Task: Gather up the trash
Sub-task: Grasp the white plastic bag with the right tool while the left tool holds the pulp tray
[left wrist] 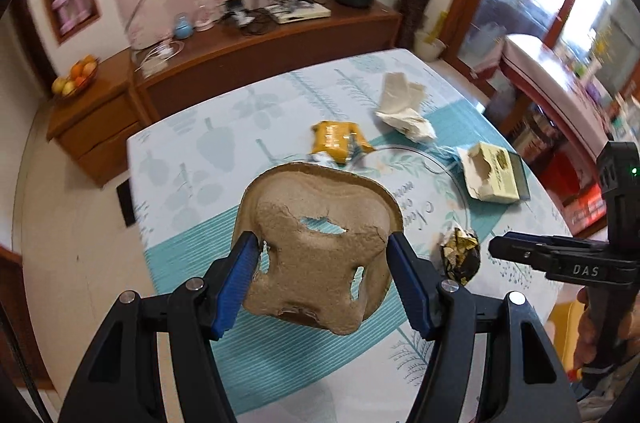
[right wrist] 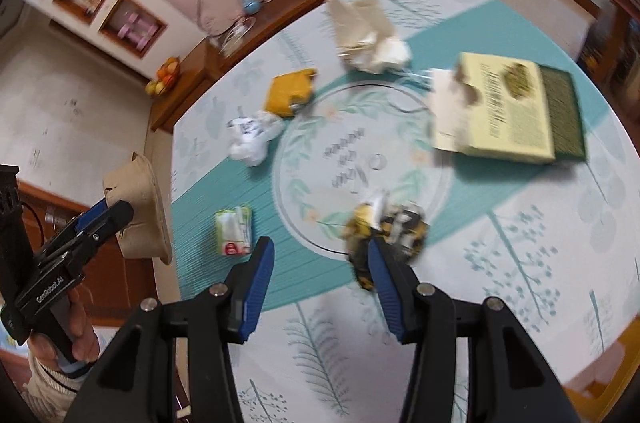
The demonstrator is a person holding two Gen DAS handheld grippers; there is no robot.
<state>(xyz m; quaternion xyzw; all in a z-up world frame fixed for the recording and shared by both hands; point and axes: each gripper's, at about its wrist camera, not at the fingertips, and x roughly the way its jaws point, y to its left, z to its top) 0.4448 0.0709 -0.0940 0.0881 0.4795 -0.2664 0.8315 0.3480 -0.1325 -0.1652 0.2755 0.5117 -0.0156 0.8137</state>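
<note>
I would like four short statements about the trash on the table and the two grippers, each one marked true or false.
1. The left gripper holds a brown pulp cup carrier. True.
2. The right gripper holds the yellow box. False: nothing is between its jaws; the torn box lies on the table.
3. An orange-yellow packet lies on the table. True.
4. The crumpled black-and-gold wrapper is inside the carrier. False: it lies on the tablecloth.
</note>
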